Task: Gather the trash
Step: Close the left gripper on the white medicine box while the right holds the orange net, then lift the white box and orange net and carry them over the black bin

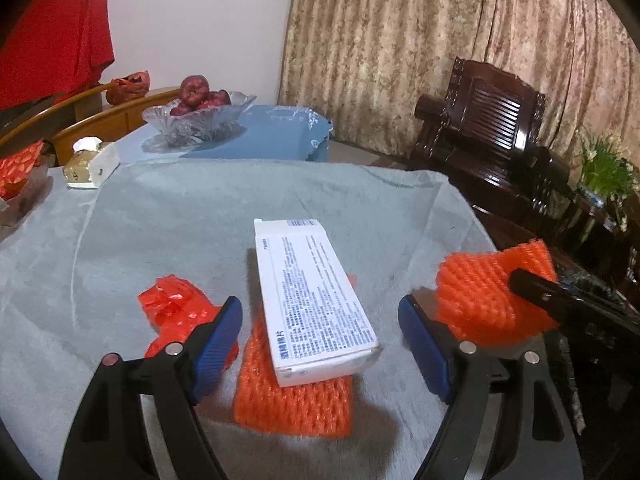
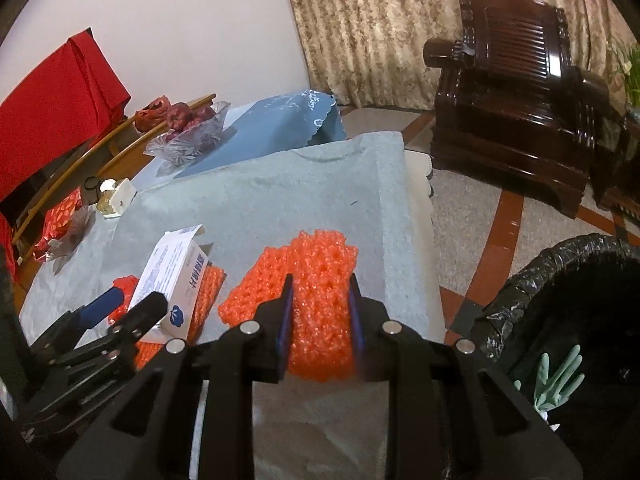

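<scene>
While the right gripper clamps a piece of orange foam netting between its blue pads and holds it clear of the grey towel, the left gripper hangs with its jaws spread wide and nothing in them. Between those open fingers lies a white printed box, resting slantwise on a second piece of orange netting that lies flat on the towel. Just outside the left finger sits a crumpled red wrapper. To the right of the right gripper, below the table edge, stands a bin lined with a black bag; something pale green lies inside it. Farther ahead on the towel is a tissue pack, then a glass bowl of red fruit on a blue cloth. Beyond stand a dark wooden armchair and patterned curtains.
</scene>
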A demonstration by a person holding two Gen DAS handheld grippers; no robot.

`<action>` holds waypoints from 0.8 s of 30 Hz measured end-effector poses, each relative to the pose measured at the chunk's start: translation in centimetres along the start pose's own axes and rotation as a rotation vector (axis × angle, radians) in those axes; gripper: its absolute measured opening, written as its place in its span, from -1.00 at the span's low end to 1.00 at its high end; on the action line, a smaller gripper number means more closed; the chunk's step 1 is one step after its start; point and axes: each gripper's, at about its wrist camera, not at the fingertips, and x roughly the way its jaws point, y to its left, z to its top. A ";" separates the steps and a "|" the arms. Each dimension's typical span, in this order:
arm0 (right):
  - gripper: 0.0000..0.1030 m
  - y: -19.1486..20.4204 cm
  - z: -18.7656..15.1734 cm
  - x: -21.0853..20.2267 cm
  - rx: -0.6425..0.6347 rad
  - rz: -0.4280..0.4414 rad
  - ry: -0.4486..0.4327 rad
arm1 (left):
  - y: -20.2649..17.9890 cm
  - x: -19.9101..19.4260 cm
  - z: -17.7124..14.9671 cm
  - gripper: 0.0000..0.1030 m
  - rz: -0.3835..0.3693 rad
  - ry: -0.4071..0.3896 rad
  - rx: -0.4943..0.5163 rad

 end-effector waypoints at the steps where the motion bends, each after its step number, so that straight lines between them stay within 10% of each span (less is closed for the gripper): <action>1: -0.56 -0.1 0.0 0.0 0.002 0.000 0.001 | -0.1 0.3 0.0 0.53 0.010 0.005 0.001; 24: -0.56 1.4 0.8 -2.5 -0.045 0.037 -0.045 | -0.1 -2.2 0.9 0.06 -0.014 -0.023 -0.008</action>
